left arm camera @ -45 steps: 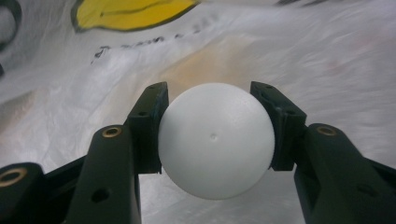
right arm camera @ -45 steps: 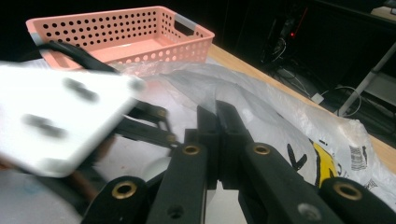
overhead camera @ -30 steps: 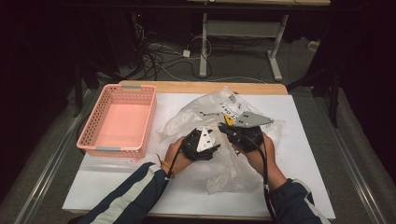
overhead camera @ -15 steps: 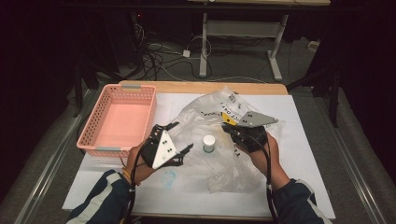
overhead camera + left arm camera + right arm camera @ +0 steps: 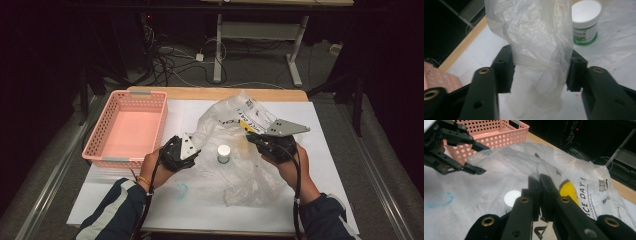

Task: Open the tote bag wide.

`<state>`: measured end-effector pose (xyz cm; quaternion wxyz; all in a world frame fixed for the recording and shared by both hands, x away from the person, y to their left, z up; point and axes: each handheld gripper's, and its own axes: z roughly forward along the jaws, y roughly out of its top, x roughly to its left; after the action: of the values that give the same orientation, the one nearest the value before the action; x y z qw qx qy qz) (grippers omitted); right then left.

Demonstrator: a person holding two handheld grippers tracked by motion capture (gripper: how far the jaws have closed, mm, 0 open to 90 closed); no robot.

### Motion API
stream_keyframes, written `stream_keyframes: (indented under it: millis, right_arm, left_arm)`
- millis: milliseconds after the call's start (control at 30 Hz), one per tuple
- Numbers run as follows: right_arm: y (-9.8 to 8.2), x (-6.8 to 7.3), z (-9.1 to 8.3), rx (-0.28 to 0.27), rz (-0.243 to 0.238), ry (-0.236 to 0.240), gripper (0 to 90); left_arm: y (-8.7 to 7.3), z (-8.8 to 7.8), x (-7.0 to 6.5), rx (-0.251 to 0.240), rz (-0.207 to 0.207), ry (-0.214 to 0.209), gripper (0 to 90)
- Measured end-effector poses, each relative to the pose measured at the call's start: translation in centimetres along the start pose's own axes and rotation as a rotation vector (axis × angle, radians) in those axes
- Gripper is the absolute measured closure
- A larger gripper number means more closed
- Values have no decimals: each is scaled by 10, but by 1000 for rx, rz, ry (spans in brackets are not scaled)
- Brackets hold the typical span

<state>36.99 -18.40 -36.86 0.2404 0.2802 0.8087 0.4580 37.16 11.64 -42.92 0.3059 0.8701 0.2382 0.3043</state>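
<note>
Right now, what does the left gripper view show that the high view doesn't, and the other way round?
Left gripper view: the jar's green label band and a gathered fold of the bag between the left gripper's jaws, which have just been closing. High view: the right gripper shut on the bag's printed side, a blue ring drawn on the table. Both: bag, jar, basket.

Wooden worktop [image 5: 150,91] under white sheet [image 5: 325,150]; pink basket [image 5: 95,145] far left, plastic bag [image 5: 240,175] middle, blue ring [image 5: 180,190] near.
</note>
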Motion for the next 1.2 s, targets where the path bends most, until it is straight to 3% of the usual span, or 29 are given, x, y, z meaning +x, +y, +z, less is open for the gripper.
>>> stream_keyframes:
  millis: [33,167,233,367,500,667,767,833,967,1033,1100,1200]
  right_arm:
    - [-1,-1,0,2,3,-1,874]
    - [-3,1,0,-11,3,12,680]
    - [-5,5,-5,-29,-3,-18,554]
    - [-7,18,-26,-79,-23,-19,451]
    - [-18,37,-46,-93,-57,-8,380]
    - [-44,60,-66,-132,-73,90,313]
    - [-62,74,-64,-96,-94,134,286]
    - [-73,82,-58,-30,-147,156,264]
    - [-89,88,-44,70,-159,226,241]
    - [-94,91,-37,119,-202,253,227]
    - [-98,93,-33,133,-225,310,228]
    - [-106,93,-23,195,-270,318,215]
  left_arm:
    - [-1,-1,2,0,-8,-3,652]
    - [-5,-5,5,-12,-18,-24,799]
    - [-6,-5,5,1,-1,-38,827]
    - [-6,-5,3,7,17,-47,851]
    - [-6,-4,1,10,28,-55,857]
    - [-7,-4,0,5,29,-67,857]
    - [-7,-3,-1,1,28,-71,857]
    - [-7,-3,-2,2,37,-72,857]
    - [-7,-2,-2,5,40,-79,857]
    - [-7,-1,-2,5,35,-85,857]
    - [-8,0,-2,6,33,-90,857]
    - [-9,1,-2,8,32,-92,857]
